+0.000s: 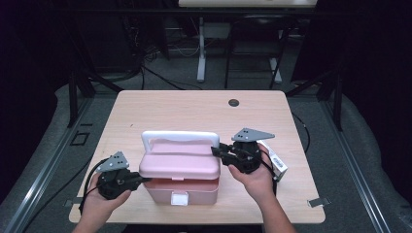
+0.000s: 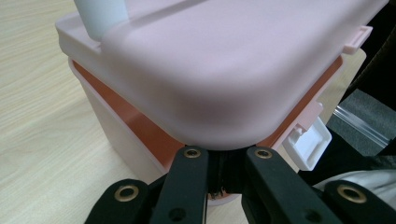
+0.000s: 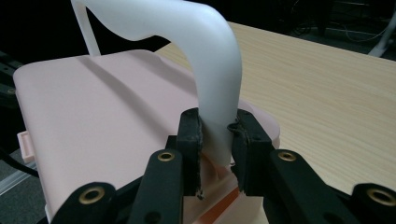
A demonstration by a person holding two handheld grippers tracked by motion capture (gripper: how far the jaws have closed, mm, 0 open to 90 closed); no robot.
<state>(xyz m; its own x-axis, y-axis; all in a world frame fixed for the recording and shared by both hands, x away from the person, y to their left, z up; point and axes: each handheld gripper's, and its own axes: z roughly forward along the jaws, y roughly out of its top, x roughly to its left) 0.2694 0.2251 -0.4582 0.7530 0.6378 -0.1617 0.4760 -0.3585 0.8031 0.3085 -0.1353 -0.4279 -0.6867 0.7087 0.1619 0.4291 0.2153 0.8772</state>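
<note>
Right gripper view: white handle (image 3: 212,88) pinched between the jaws.

The box (image 1: 180,187) is pale pink with a matching pink lid (image 1: 180,164), a white handle (image 1: 179,136) and a white clasp (image 1: 180,198) on its front; an orange-red inside (image 2: 140,128) shows under the lid. The table (image 1: 194,111) is light wood with a fine grain. Both grippers (image 1: 144,179) (image 1: 214,151) are black with brass-coloured rivets and grey top plates.
</note>
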